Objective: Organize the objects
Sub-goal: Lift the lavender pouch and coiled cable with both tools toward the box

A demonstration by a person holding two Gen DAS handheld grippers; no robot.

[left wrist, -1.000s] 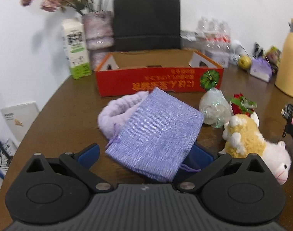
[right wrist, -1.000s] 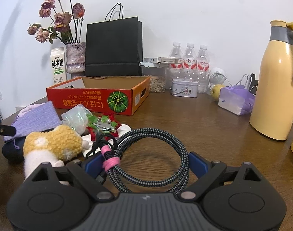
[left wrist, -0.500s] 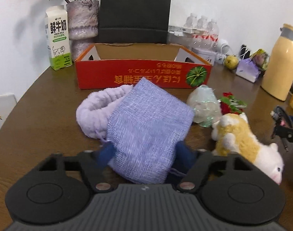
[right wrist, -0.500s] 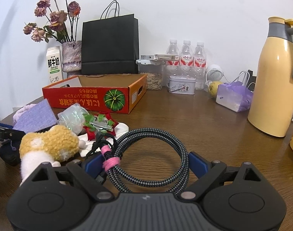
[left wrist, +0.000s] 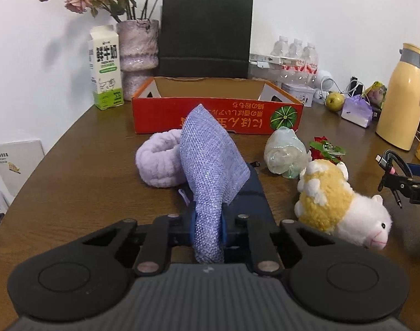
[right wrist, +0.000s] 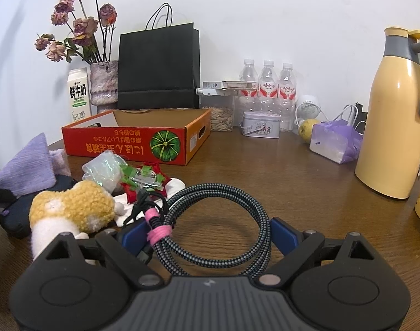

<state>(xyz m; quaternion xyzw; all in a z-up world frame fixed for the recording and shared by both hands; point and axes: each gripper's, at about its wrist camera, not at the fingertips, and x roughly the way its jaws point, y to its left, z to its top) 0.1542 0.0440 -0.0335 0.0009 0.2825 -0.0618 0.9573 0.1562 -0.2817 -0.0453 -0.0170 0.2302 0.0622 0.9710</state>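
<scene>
My left gripper (left wrist: 208,229) is shut on the near end of a lilac woven pouch (left wrist: 210,160), which stands pinched into a ridge above a dark blue case (left wrist: 251,195). A lilac fluffy band (left wrist: 157,162) lies just left of it. Behind them stands the open red cardboard box (left wrist: 218,115). In the right wrist view my right gripper (right wrist: 210,234) holds a coiled braided cable (right wrist: 254,209) across its wide jaws, both blue pads against the coil. A yellow-and-white plush sheep (right wrist: 72,209) lies to its left.
A crumpled clear wrapper (left wrist: 284,154) and a red-green ornament (left wrist: 324,149) lie between sheep and box. Along the wall stand a milk carton (left wrist: 106,66), flower vase (left wrist: 138,47), black paper bag (left wrist: 205,35), water bottles (right wrist: 267,88) and a yellow thermos (right wrist: 394,115).
The left jaws have closed from wide open onto the lilac pouch, squeezing it from flat into an upright ridge. The right gripper and its cable have stayed put.
</scene>
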